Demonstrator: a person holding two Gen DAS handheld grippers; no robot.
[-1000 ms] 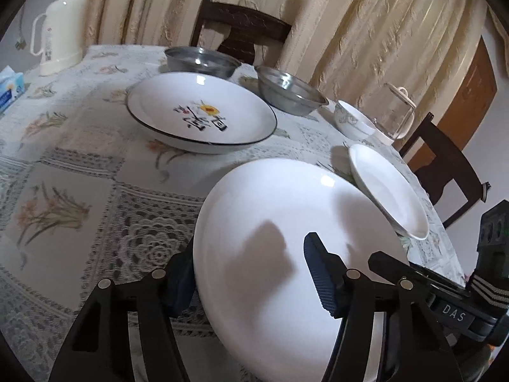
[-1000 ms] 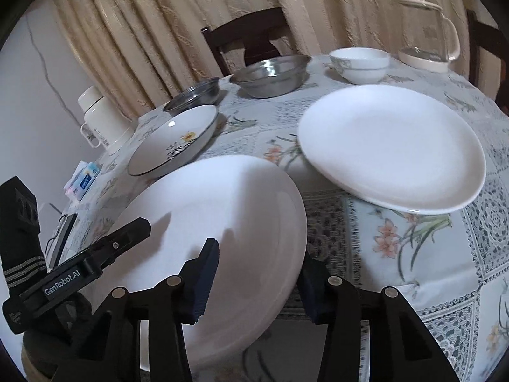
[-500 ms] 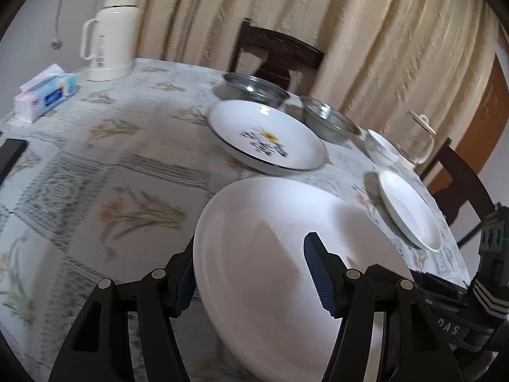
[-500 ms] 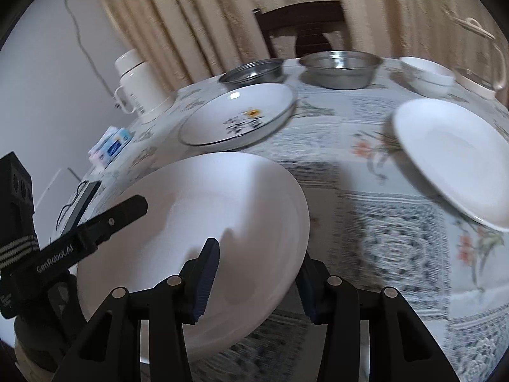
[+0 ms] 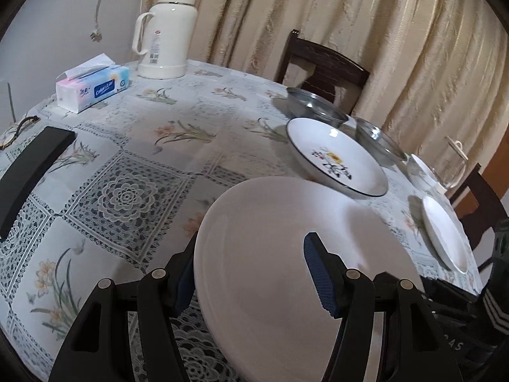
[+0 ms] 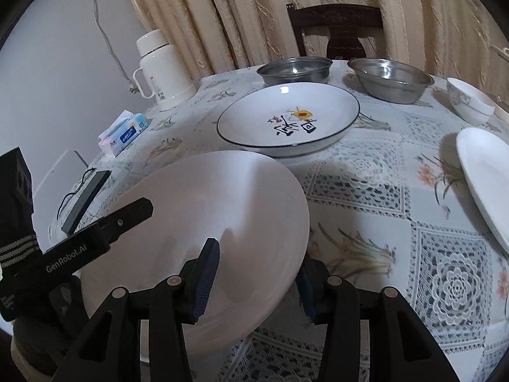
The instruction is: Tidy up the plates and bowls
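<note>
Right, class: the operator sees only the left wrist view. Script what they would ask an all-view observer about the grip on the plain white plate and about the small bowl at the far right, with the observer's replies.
Operator: My left gripper pinches the plain white plate. How is the right gripper holding it?
Observer: In the right wrist view it pinches the opposite rim, one blue pad above and one beneath.
Operator: Is the small bowl plain?
Observer: No, the right wrist view shows a grey motif around its outside, below the rim.
</note>
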